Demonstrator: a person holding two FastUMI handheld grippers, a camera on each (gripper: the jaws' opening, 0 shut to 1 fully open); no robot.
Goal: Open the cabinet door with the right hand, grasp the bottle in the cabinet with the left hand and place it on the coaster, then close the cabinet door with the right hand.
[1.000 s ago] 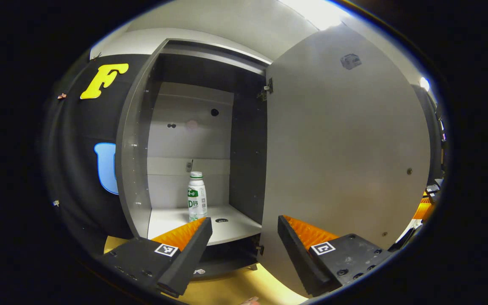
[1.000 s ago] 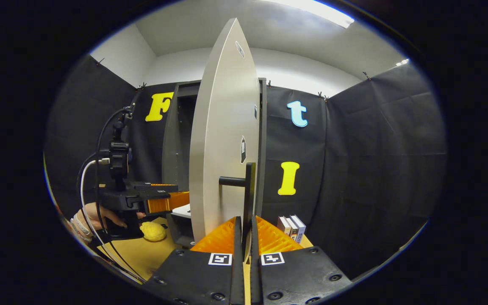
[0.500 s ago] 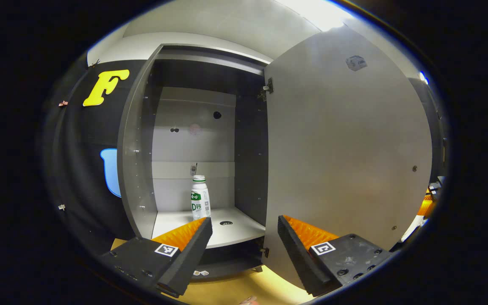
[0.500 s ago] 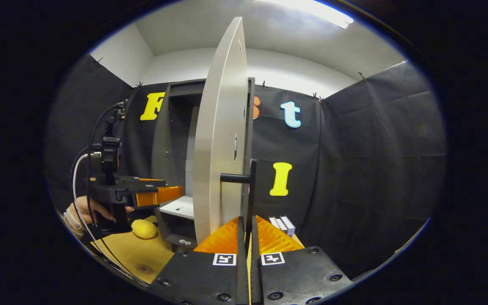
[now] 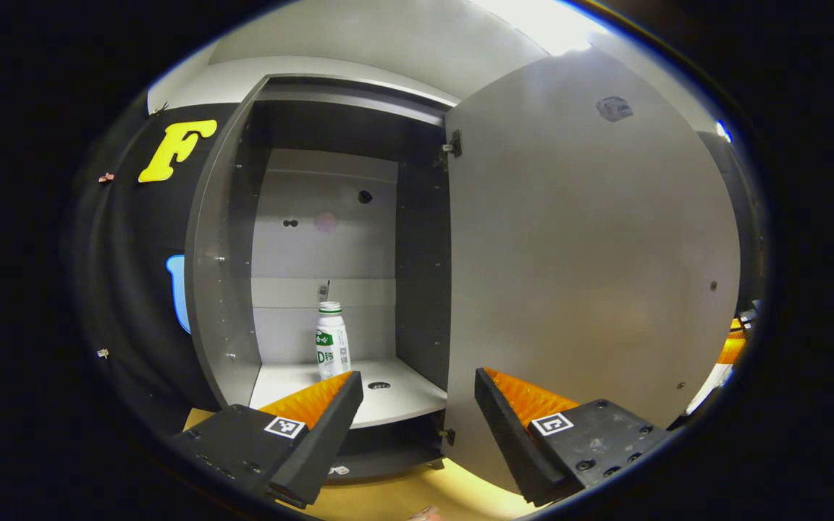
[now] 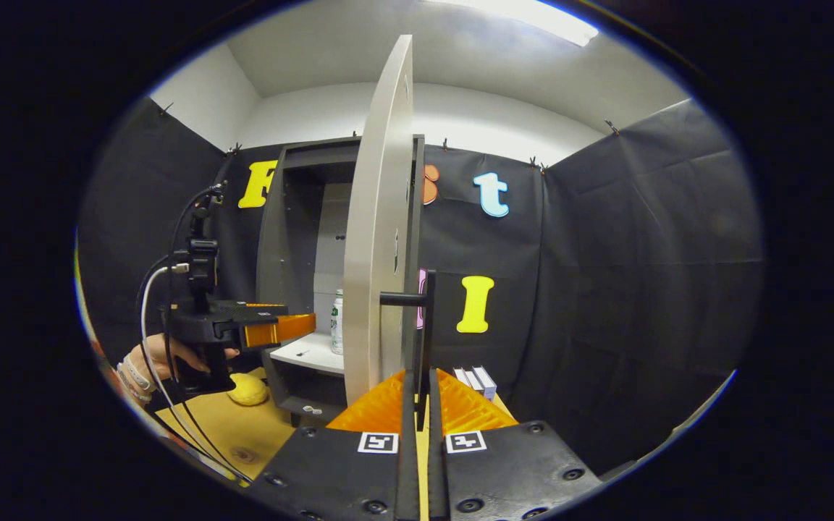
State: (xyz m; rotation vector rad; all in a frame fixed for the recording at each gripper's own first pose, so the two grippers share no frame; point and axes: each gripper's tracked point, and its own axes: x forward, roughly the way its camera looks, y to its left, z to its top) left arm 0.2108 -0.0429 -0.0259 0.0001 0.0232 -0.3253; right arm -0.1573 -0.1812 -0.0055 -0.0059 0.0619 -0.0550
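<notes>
Reaching in with the left tongs [image 5: 417,405] spread apart could tip the bottle [image 5: 331,341], while the right tongs [image 6: 417,401] sit clamped on the door handle [image 6: 424,325].

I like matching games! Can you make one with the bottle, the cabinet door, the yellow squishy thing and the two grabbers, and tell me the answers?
Things:
1. bottle
2. cabinet door
3. yellow object
4. left gripper
5. right gripper

States:
A. shut on the door's handle
B. swung wide open
C. upright on the cabinet shelf
D. open, holding nothing
E. lying on the table

Pairs: 1-C, 2-B, 3-E, 4-D, 5-A
</notes>
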